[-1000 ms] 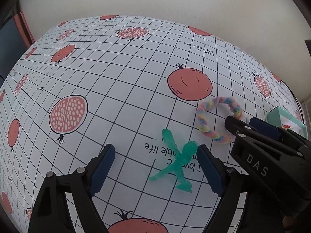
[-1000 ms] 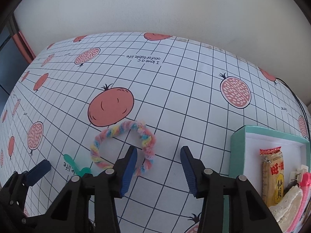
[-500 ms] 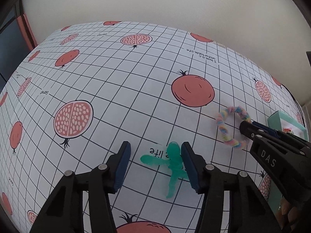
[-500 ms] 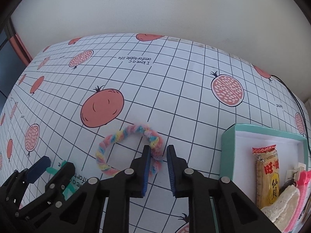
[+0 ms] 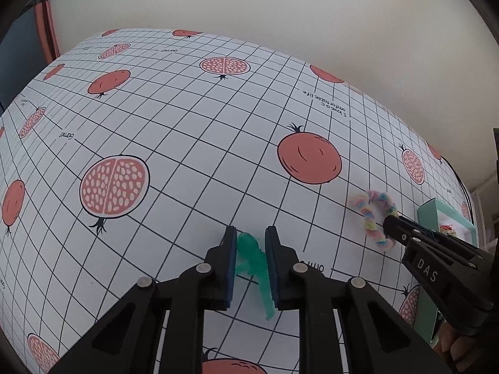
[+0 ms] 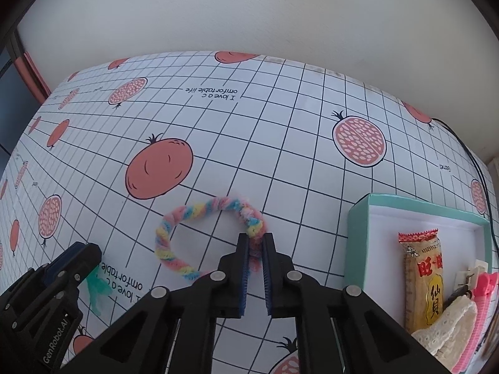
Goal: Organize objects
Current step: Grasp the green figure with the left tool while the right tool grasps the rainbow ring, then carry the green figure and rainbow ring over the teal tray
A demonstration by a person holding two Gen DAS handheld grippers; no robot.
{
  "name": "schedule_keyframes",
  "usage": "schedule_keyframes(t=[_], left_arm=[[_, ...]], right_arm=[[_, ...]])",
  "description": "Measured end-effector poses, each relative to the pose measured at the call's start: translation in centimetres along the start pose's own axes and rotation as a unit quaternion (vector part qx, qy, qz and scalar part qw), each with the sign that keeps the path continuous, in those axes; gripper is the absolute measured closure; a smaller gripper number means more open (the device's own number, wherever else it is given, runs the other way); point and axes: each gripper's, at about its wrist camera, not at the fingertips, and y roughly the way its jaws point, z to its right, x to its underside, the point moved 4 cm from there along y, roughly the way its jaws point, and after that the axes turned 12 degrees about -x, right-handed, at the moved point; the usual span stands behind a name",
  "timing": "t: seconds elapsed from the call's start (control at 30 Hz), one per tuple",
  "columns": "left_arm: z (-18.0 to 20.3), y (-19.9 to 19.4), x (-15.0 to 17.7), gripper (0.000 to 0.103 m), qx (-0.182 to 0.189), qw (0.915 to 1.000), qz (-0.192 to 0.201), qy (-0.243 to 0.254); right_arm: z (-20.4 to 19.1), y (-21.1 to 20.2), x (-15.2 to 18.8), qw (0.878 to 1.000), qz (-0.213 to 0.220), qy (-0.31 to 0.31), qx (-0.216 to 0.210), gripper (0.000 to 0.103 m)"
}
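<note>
My table (image 6: 280, 143) is covered by a white grid cloth printed with pomegranates, and it runs back to a plain wall. At its right edge sits a teal box (image 6: 358, 237) with a white inside; a yellow snack packet (image 6: 424, 280), a cream lace piece (image 6: 449, 330) and something pink (image 6: 480, 311) lie in it. Toward the table's near edge, left of the box and apart from it, lies the pastel twisted ring (image 6: 174, 240). My right gripper (image 6: 255, 240) is clenched on the ring's right side, the fuzzy cord pinched between the blue pads, while the rest of the loop rests on the cloth. Further left along the near edge, my left gripper (image 5: 249, 233) grips the small green plastic figure (image 5: 252, 255), its rounded end between the pads and one limb trailing back under the fingers. I cannot tell whether the figure is off the cloth.
</note>
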Motion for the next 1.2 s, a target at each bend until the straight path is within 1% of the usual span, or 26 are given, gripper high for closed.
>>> schedule_keyframes(t=[0.23,0.47,0.67,0.87,1.1,1.2], left_arm=[[-0.5,0.2,-0.2,0.085,0.016,0.9998,-0.007,-0.014],[-0.7,0.3,-0.3,0.085,0.016,0.9997,-0.011,-0.018],[-1.0,0.0,-0.5,0.085,0.017,0.9995,-0.009,-0.025],[-0.3,-1.6,-0.9,0.085,0.025,0.9995,0.006,-0.020],[1.5,-4.9,-1.5,0.085,0.036,0.9988,0.033,-0.008],[2.3,-6.1,-1.3,0.085,0.039,0.9985,0.039,-0.002]], right_arm=[[-0.1,-0.1,0.1,1.000,0.001,0.001,-0.003,0.094],[-0.2,-0.5,0.0,1.000,0.006,0.001,-0.007,0.095],[-0.3,-1.8,-0.1,1.000,0.017,0.000,-0.009,0.095],[0.0,-4.0,0.3,0.999,0.031,0.003,-0.013,0.095],[0.9,-7.0,1.5,0.999,0.045,0.010,-0.010,0.095],[1.6,-8.6,2.2,0.998,0.052,0.015,-0.009,0.095]])
